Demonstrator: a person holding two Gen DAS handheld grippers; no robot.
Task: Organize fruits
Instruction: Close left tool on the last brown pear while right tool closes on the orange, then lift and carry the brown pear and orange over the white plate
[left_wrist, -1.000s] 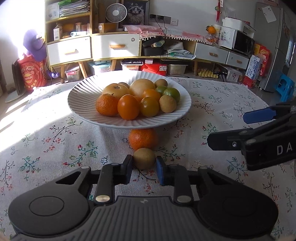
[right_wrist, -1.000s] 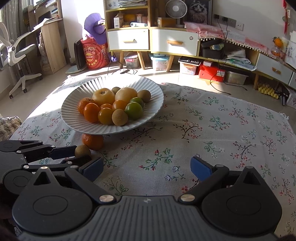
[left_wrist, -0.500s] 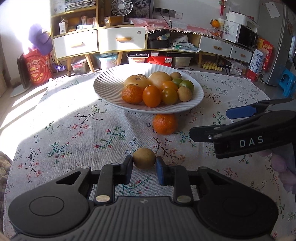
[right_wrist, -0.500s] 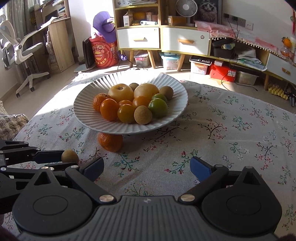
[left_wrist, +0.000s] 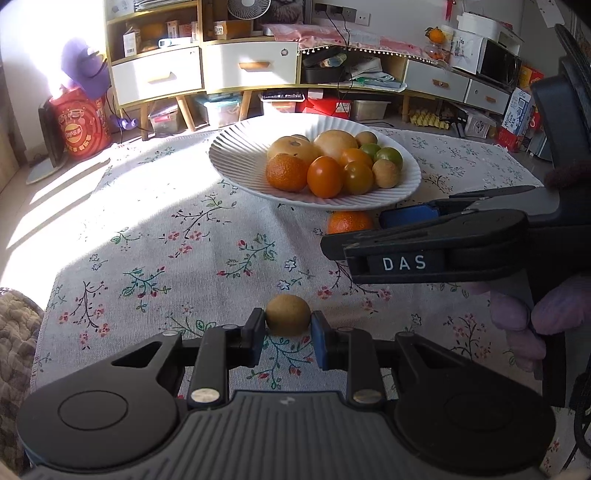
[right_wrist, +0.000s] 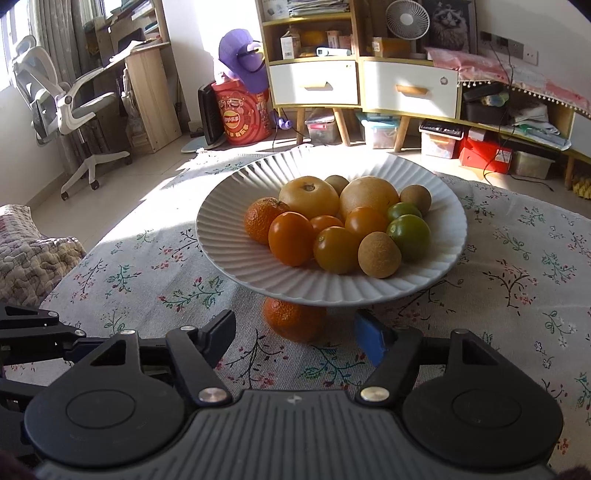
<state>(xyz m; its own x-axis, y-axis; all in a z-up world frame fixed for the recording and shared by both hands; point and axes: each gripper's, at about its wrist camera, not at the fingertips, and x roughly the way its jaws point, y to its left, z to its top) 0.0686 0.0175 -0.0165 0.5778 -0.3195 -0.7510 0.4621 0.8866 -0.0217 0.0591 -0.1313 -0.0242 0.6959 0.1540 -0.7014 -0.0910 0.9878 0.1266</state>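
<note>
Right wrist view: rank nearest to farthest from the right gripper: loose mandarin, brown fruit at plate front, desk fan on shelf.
From the right gripper:
1. Loose mandarin, on the cloth between the open jaws, tucked under the plate edge.
2. Brown fruit, front right of the plate.
3. Desk fan, on the far shelf, top right.

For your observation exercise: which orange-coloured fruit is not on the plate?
The mandarin on the tablecloth, tucked under the plate's front rim; all other orange fruits lie on the plate.
</note>
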